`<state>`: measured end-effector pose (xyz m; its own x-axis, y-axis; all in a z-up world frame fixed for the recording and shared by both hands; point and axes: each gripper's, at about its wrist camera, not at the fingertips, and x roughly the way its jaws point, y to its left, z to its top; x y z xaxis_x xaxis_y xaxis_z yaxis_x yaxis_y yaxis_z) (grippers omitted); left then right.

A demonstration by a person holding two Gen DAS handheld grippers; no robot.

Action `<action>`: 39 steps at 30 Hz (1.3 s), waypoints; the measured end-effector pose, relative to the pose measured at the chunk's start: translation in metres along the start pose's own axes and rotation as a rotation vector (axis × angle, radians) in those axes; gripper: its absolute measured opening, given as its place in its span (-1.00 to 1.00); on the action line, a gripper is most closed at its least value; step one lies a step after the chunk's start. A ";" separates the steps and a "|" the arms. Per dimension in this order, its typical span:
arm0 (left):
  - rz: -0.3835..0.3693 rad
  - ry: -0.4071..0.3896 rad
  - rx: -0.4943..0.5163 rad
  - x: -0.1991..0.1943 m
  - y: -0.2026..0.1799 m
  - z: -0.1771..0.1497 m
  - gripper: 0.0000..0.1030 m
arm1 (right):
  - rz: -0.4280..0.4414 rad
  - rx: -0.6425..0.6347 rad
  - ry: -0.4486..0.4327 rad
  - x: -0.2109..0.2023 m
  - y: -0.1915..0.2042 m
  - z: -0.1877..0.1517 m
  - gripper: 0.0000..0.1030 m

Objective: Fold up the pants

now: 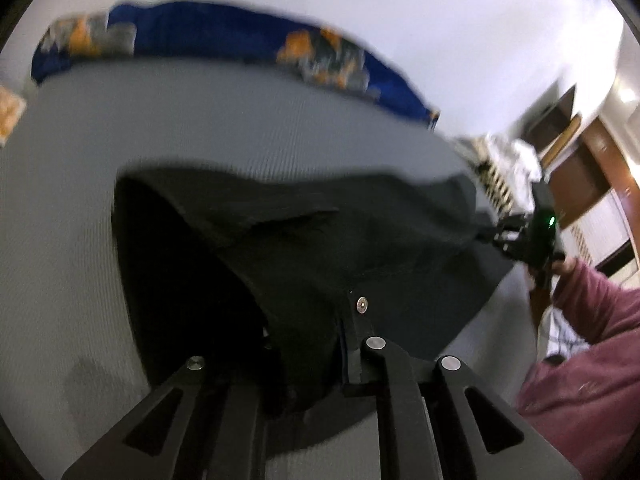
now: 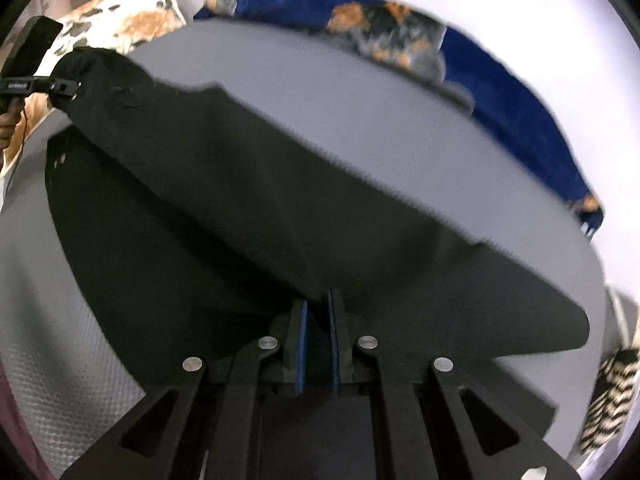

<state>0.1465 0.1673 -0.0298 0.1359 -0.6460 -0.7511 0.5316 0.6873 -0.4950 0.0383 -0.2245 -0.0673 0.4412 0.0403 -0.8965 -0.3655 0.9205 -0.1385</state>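
Note:
The black pants (image 1: 304, 240) hang lifted above a grey bed sheet (image 1: 200, 120), stretched between both grippers. My left gripper (image 1: 312, 320) is shut on one edge of the pants; the cloth drapes over its fingers and hides the tips. In the right wrist view the pants (image 2: 240, 184) span from my right gripper (image 2: 318, 304), shut on the cloth between its blue pads, up to the left gripper (image 2: 60, 86) at far left. The right gripper also shows in the left wrist view (image 1: 500, 236), clamped on the pants' far corner.
A blue patterned blanket (image 1: 224, 36) lies along the far edge of the bed, also seen in the right wrist view (image 2: 500, 92). A floral pillow (image 2: 120, 20) sits at far left. A zebra-striped cloth (image 2: 612, 396) lies at right. My maroon sleeve (image 1: 580, 360) is at lower right.

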 end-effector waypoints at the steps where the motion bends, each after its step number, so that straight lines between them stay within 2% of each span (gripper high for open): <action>1: 0.012 0.019 -0.005 0.003 0.001 -0.006 -0.71 | 0.004 0.005 0.010 0.005 0.003 -0.005 -0.87; 5: 0.070 0.051 -0.040 0.004 0.002 -0.022 -0.36 | -0.017 0.007 0.030 0.021 0.012 -0.016 -0.86; 7: 0.081 0.056 -0.039 -0.003 0.001 -0.024 -0.26 | -0.020 0.016 0.029 0.024 0.012 -0.017 -0.86; 8: 0.106 0.058 -0.038 -0.009 0.000 -0.025 -0.16 | -0.020 0.019 0.030 0.025 0.012 -0.017 -0.86; 9: 0.133 0.060 -0.042 -0.013 0.001 -0.026 0.07 | -0.021 0.019 0.028 0.026 0.011 -0.017 -0.86; 11: 0.214 0.053 -0.058 -0.027 0.005 -0.028 0.32 | -0.023 0.022 0.025 0.025 0.011 -0.016 -0.86; 12: 0.235 0.040 -0.079 -0.037 0.007 -0.029 0.32 | -0.022 0.024 0.020 0.025 0.010 -0.016 -0.86; 15: 0.237 -0.005 -0.198 -0.060 0.009 -0.035 0.32 | -0.014 0.043 0.007 0.024 0.010 -0.019 -0.85; 20: 0.127 -0.073 -0.379 -0.068 -0.007 -0.054 0.32 | -0.011 0.055 -0.016 0.025 0.008 -0.020 -0.85; 25: -0.003 -0.092 -0.669 -0.041 0.004 -0.065 0.32 | -0.001 0.053 -0.034 0.028 0.005 -0.022 -0.84; 29: 0.021 -0.154 -0.813 -0.038 0.017 -0.065 0.32 | 0.002 0.049 -0.044 0.026 0.007 -0.029 -0.84; 32: 0.021 -0.158 -0.898 -0.035 0.028 -0.065 0.32 | 0.000 0.039 -0.048 0.025 0.008 -0.032 -0.84; 34: 0.049 -0.155 -0.909 -0.032 0.031 -0.065 0.27 | -0.001 0.039 -0.050 0.025 0.008 -0.032 -0.84; 36: 0.082 -0.155 -0.888 -0.028 0.031 -0.060 -0.28 | 0.000 0.044 -0.052 0.025 0.008 -0.032 -0.84; 38: 0.108 -0.147 -0.851 -0.031 0.030 -0.051 -0.47 | 0.002 0.048 -0.052 0.024 0.008 -0.032 -0.84; 39: 0.109 -0.151 -0.835 -0.033 0.029 -0.046 -0.50 | -0.001 0.049 -0.052 0.023 0.008 -0.031 -0.84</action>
<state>0.1187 0.2238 -0.0390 0.2917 -0.5588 -0.7763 -0.2732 0.7291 -0.6275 0.0205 -0.2285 -0.1023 0.4842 0.0579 -0.8730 -0.3244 0.9386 -0.1176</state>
